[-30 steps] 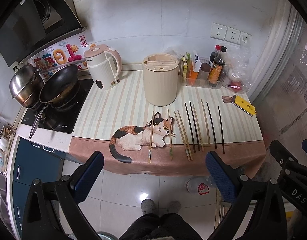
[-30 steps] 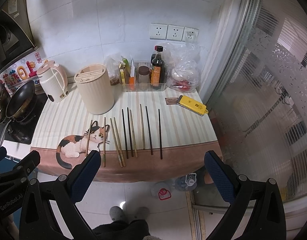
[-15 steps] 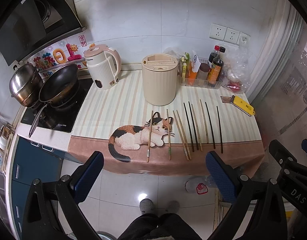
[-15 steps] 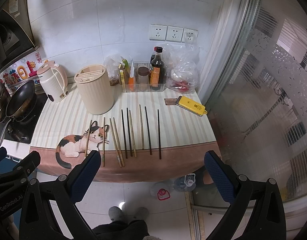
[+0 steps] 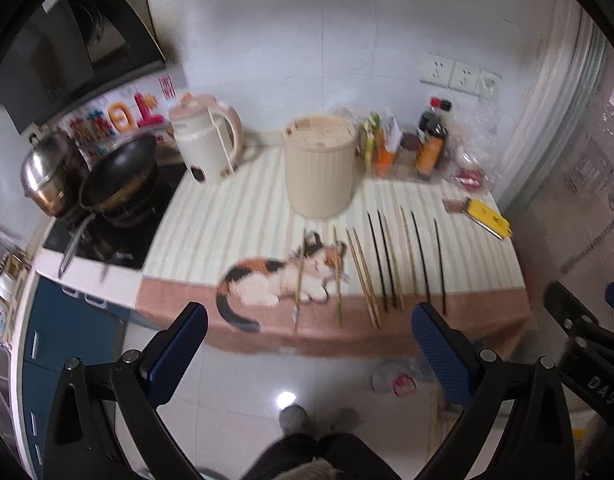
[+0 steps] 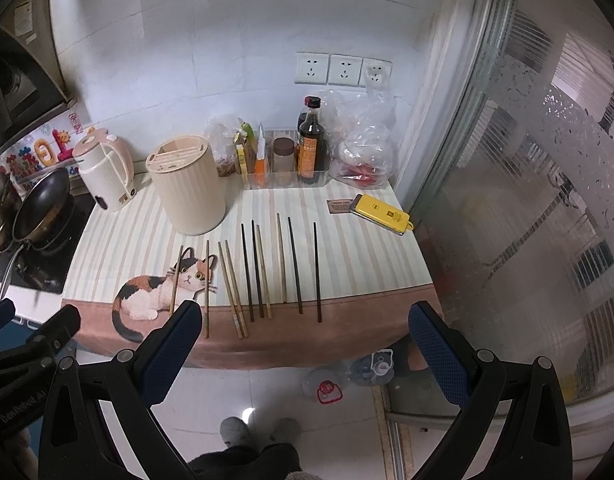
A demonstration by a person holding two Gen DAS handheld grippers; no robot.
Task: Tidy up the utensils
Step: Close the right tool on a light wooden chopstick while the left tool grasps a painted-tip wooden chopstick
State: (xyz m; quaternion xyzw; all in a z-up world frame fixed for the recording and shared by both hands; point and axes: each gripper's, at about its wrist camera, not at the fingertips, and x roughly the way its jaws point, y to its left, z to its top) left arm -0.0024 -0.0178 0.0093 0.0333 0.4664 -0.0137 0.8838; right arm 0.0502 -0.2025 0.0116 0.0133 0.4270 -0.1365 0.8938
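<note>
Several chopsticks, some dark [image 6: 254, 270] and some bamboo [image 6: 232, 288], lie side by side on the striped cat mat [image 6: 347, 264]. They also show in the left wrist view [image 5: 383, 264]. A cream ribbed utensil holder [image 6: 189, 190] with a slotted lid stands behind them; it appears in the left wrist view too [image 5: 319, 166]. My left gripper [image 5: 307, 344] is open and empty, held in front of the counter edge. My right gripper [image 6: 303, 340] is open and empty, also short of the counter.
A pink-and-white kettle [image 6: 103, 174] stands left of the holder, by a stove with a pan [image 6: 45, 208] and a pot [image 5: 43, 176]. A tray of sauce bottles [image 6: 307, 152], a plastic bag [image 6: 363, 148] and a yellow device [image 6: 381, 214] sit at the back right. A glass door [image 6: 547, 200] is on the right.
Both grippers have moved closer to the counter, so the chopsticks and holder look larger. The left wrist view is blurred by motion. Both stay open.
</note>
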